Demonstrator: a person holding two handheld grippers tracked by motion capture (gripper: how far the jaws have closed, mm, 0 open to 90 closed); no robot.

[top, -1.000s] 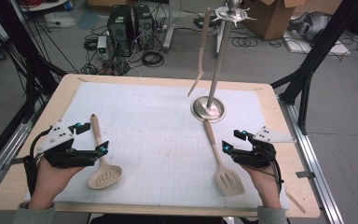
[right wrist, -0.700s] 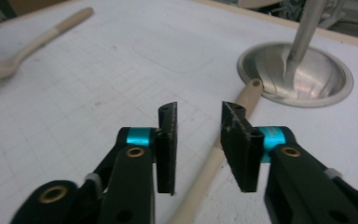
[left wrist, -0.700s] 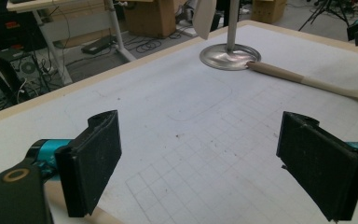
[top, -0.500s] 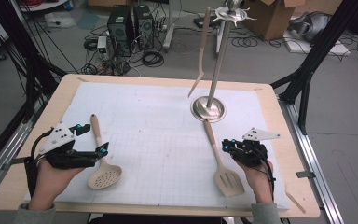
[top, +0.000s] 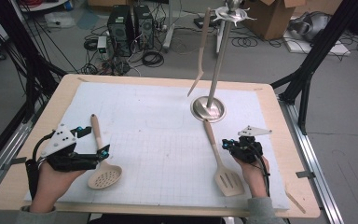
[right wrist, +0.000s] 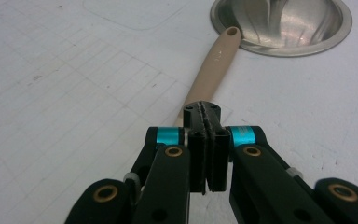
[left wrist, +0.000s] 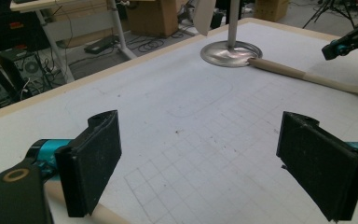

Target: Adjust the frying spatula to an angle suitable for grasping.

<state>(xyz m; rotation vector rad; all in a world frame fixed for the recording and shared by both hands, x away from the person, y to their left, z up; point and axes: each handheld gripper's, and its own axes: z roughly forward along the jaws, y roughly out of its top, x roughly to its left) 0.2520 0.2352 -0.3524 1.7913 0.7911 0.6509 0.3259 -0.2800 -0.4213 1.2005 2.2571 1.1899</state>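
Your right tool (top: 227,145) has just closed: its jaws stood wide a second ago and now meet pad to pad. In the right gripper view the pads (right wrist: 207,154) press flat together, with the slotted spatula's (top: 220,161) handle running on past their tips toward 12 o'clock. Whether any of the handle is pinched below the pads cannot be told, so treat the grip as unconfirmed. The hand has also come lower over the handle than it was a second ago.

Your left tool (top: 103,151) stands wide open and has not shifted. Its pads (left wrist: 93,158) straddle bare surface (top: 158,140), and the perforated spoon's (top: 101,161) handle lies under the left-hand pad, ungripped.

The spatula lies flat at 5 o'clock on the surface, blade toward you, its handle end touching the steel base of the utensil stand (top: 209,108) at 1 o'clock. A third utensil (top: 201,49) hangs from the stand's top.

Judgement: closing marks the start of the pick-up. Check the hold before lifting.
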